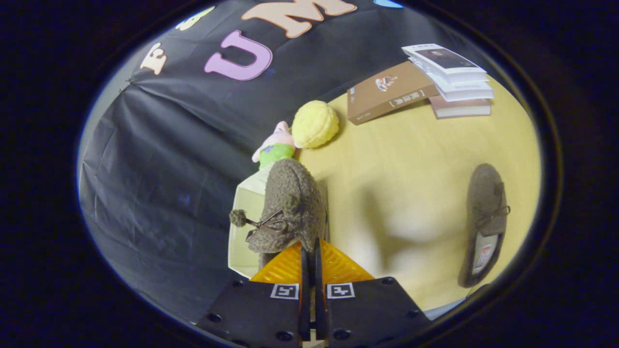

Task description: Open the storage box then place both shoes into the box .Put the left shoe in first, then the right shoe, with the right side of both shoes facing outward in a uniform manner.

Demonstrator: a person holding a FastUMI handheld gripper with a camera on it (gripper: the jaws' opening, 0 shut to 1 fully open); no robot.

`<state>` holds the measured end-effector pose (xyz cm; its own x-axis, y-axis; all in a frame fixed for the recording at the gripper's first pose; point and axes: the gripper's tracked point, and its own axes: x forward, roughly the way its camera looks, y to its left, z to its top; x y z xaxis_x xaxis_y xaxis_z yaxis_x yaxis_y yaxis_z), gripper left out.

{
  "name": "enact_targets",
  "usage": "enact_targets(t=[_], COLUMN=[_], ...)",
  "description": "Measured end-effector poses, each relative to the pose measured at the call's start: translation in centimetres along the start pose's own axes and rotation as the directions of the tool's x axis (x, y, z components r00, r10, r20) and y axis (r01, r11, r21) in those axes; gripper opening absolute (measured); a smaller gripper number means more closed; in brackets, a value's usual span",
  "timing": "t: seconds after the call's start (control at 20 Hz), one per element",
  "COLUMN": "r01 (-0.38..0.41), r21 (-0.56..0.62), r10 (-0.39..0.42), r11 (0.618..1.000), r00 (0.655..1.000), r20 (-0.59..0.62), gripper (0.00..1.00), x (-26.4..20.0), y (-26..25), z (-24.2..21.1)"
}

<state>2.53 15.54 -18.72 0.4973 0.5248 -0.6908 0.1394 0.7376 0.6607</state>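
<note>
My gripper is shut on the rim of a brown fuzzy shoe, which has a lace bow and a small pompom. The two fingers stand almost together with only the thin shoe edge pinched between them. The held shoe hangs over the pale open storage box, which stands against the black cloth wall; most of the box's inside is hidden behind the shoe. The second brown shoe lies apart on the yellow table, well to the right of the fingers, with its opening showing.
A small pink and green plush toy and a yellow fuzzy ball sit just beyond the box. Further off lie a brown book and a stack of books. The black cloth wall hangs left of the box.
</note>
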Motion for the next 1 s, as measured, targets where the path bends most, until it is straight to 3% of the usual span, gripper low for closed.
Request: enact_targets(t=[0.55, 1.0], r01=[-0.077, -0.016], r21=[-0.09, -0.078], r10=[0.073, 0.011], r11=[0.993, 0.997], r00=[0.996, 0.998], r20=[-0.05, -0.063], gripper=[0.07, 0.07], x=[5.0, 11.1], y=[9.0, 11.2], z=[-1.3, -2.8])
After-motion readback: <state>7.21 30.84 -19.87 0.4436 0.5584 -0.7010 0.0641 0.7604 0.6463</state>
